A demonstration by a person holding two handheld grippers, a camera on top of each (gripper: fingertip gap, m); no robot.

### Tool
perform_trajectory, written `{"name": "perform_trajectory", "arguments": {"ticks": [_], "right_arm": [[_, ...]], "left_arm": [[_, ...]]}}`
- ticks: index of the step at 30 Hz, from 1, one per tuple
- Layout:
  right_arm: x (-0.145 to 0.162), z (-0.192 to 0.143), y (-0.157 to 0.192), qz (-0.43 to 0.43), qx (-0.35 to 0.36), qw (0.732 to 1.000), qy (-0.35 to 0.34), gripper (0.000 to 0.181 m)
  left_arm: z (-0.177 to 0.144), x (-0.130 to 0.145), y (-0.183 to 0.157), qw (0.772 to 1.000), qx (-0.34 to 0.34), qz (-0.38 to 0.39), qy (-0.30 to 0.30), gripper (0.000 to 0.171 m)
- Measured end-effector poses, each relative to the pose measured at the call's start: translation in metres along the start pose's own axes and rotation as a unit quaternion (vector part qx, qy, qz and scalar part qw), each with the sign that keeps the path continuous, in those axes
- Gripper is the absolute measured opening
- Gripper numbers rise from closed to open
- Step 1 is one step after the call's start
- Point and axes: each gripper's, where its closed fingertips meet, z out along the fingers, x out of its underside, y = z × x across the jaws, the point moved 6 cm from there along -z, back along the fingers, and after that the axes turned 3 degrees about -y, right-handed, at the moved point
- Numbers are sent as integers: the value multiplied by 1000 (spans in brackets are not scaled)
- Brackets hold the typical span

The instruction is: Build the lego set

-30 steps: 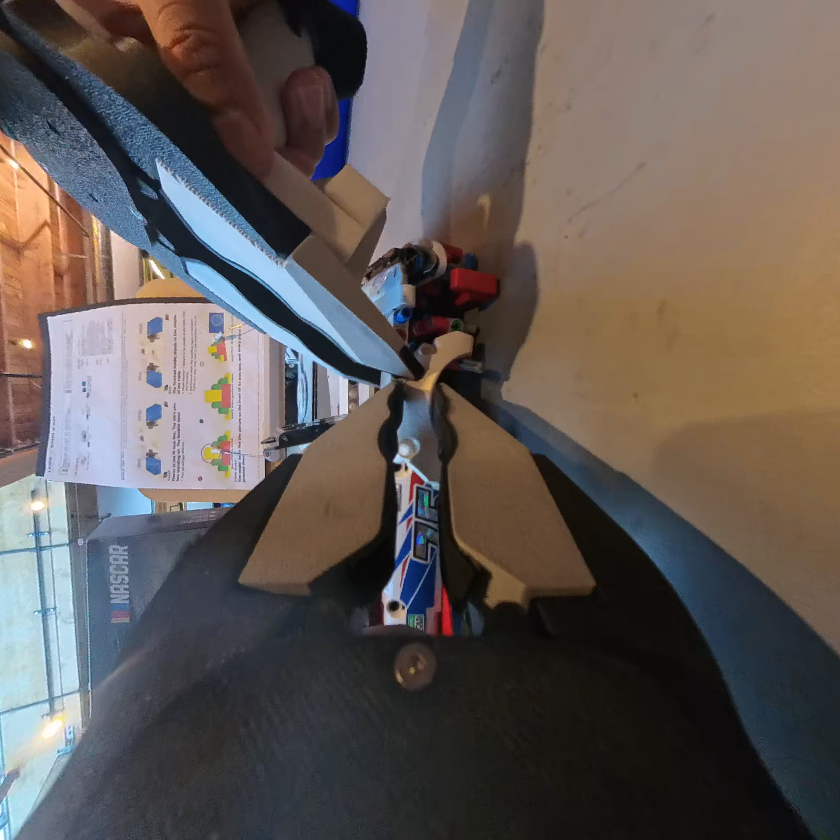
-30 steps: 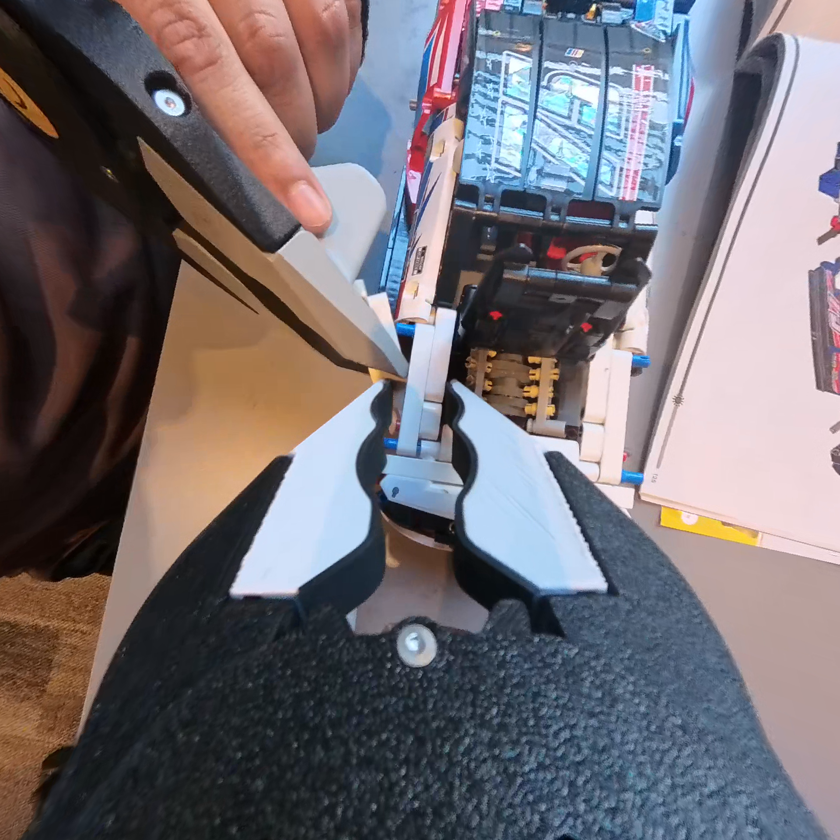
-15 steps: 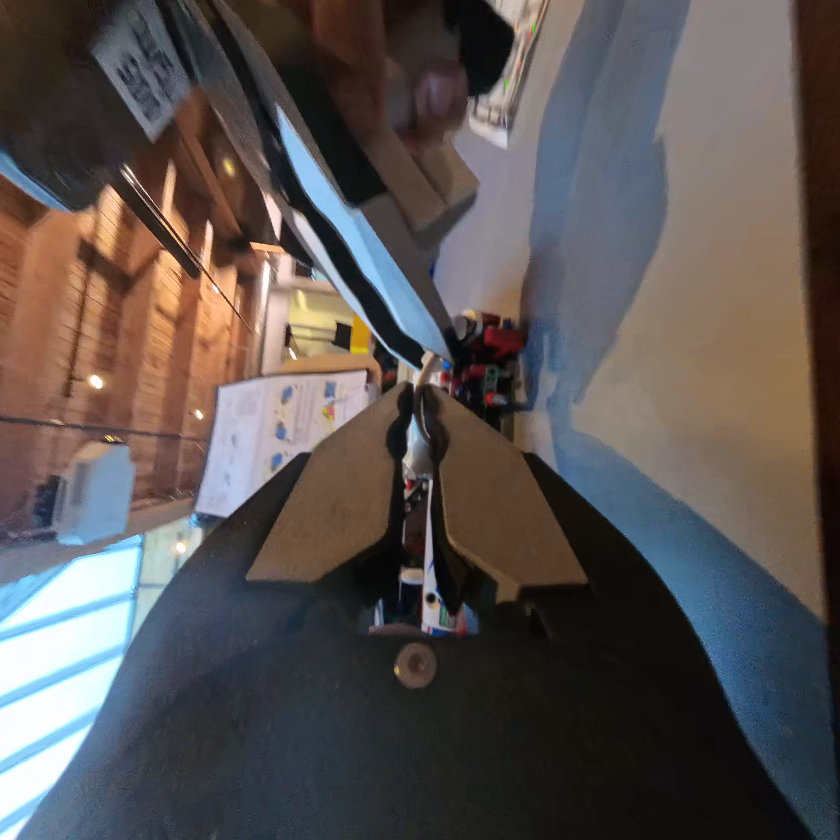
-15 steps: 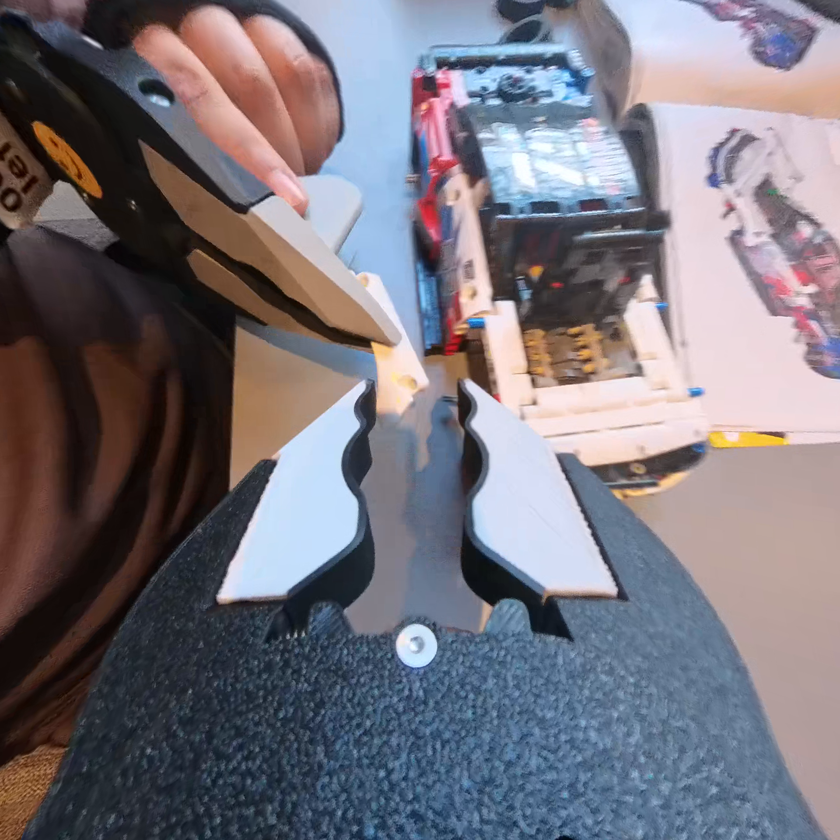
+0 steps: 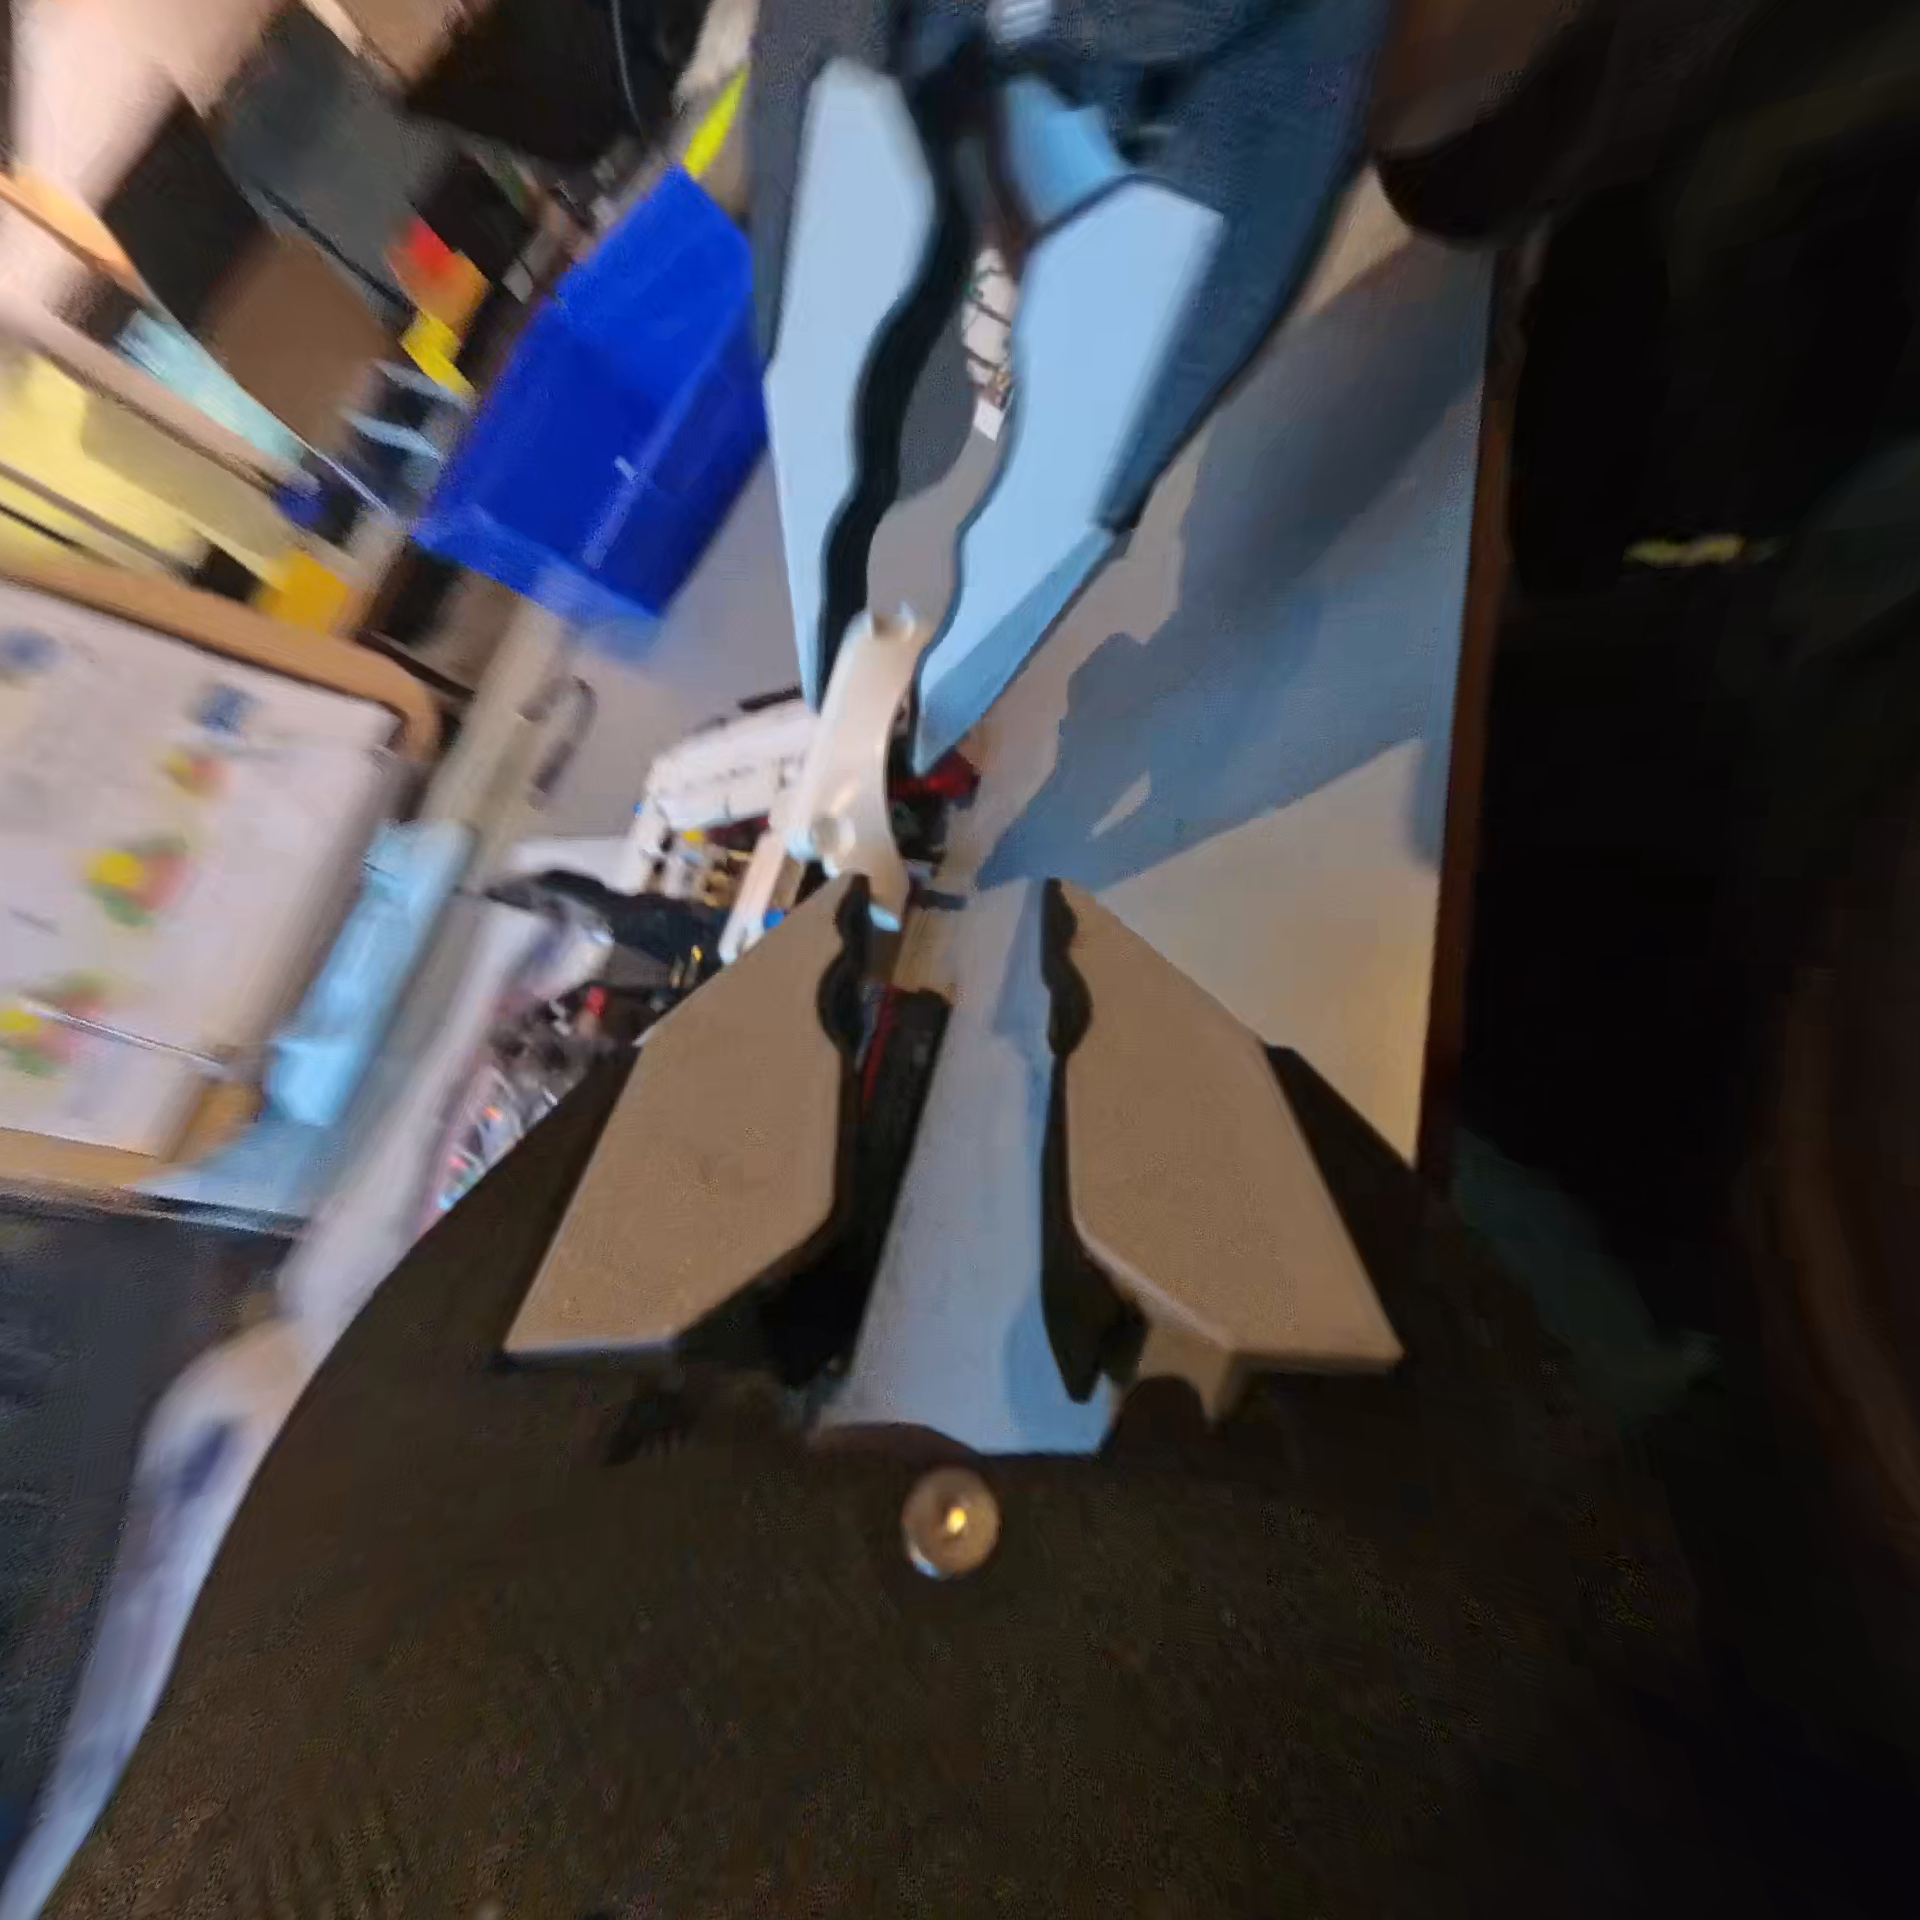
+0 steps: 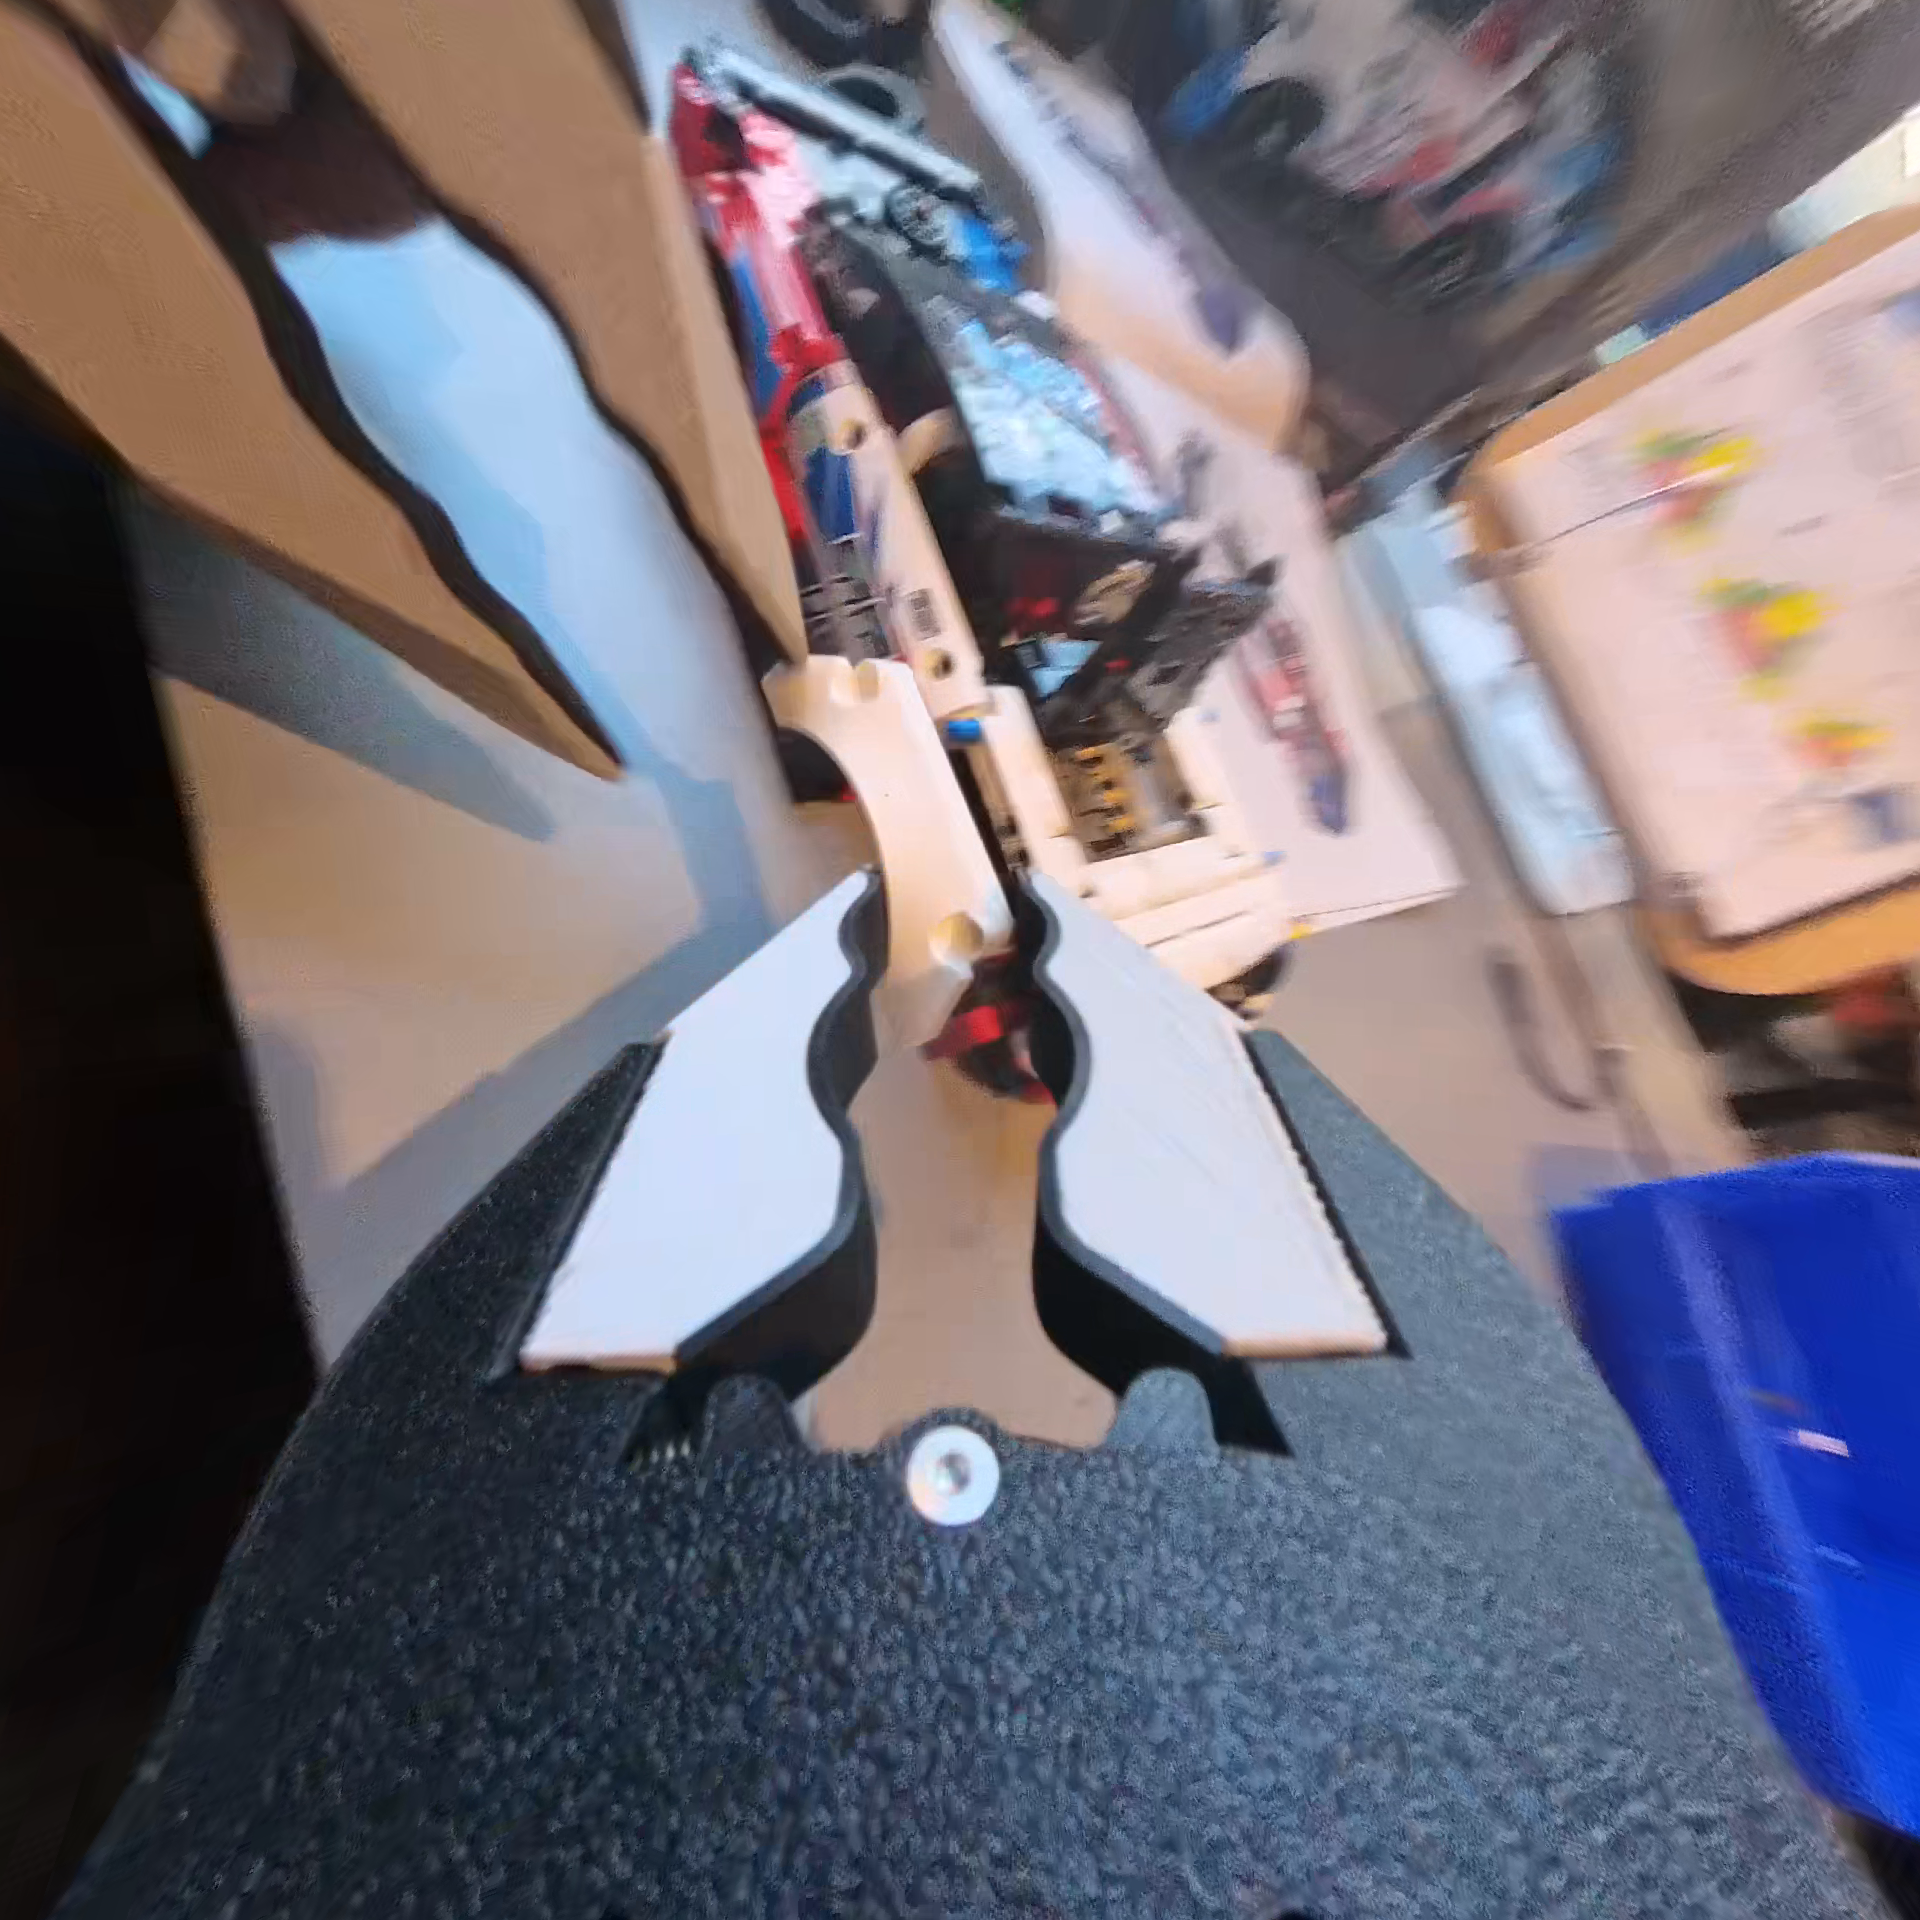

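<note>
The right gripper (image 6: 951, 914) has its fingers clenched on the curved white plastic arch piece (image 6: 914, 821), held beside the red, white and blue lego car (image 6: 935, 540) near the worktop edge (image 6: 416, 935). The left gripper (image 5: 951, 904) fingers are released, so a one-sided pinch could let the piece twist and drop

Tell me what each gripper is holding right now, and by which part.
The right gripper pinches the white curved Lego arch piece by its lower end. The left gripper is open, holding nothing.
</note>
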Motion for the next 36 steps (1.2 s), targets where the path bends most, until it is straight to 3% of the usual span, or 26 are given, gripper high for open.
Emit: {"name": "perform_trajectory", "arguments": {"ticks": [3, 6, 8, 14, 18, 22, 24, 26, 30, 32, 36], "right_arm": [[-2, -2, -5, -99, 118, 988, -4, 24], [3, 3, 2, -153, 147, 977, 4, 24], [5, 4, 5, -167, 161, 973, 1, 24], [15, 16, 6, -207, 191, 959, 24, 24], [16, 20, 8, -214, 181, 960, 29, 24], [9, 8, 2, -190, 201, 961, -12, 24], [8, 5, 0, -180, 205, 962, -23, 24], [8, 5, 3, -185, 202, 961, -22, 24], [10, 6, 7, -191, 191, 963, -19, 24], [13, 10, 13, -184, 154, 971, -14, 31], [12, 6, 28, -221, 113, 968, -35, 22]], "left_arm": [[-9, 6, 23, 986, 97, -136, 8, 40], [-12, -2, 53, 963, 157, -217, -26, 54], [-8, -9, 71, 946, 193, -256, -40, 52], [28, -19, 81, 920, 301, -239, 77, 55], [47, -13, 77, 933, 283, -173, 136, 59], [53, -8, 63, 920, 300, -183, 172, 56], [49, -9, 56, 915, 309, -204, 159, 38], [46, -12, 53, 921, 292, -225, 126, 10], [41, -7, 43, 927, 256, -259, 90, 9], [42, 3, 35, 930, 238, -263, 102, 5], [43, 21, 31, 928, 230, -271, 115, 1]]}}
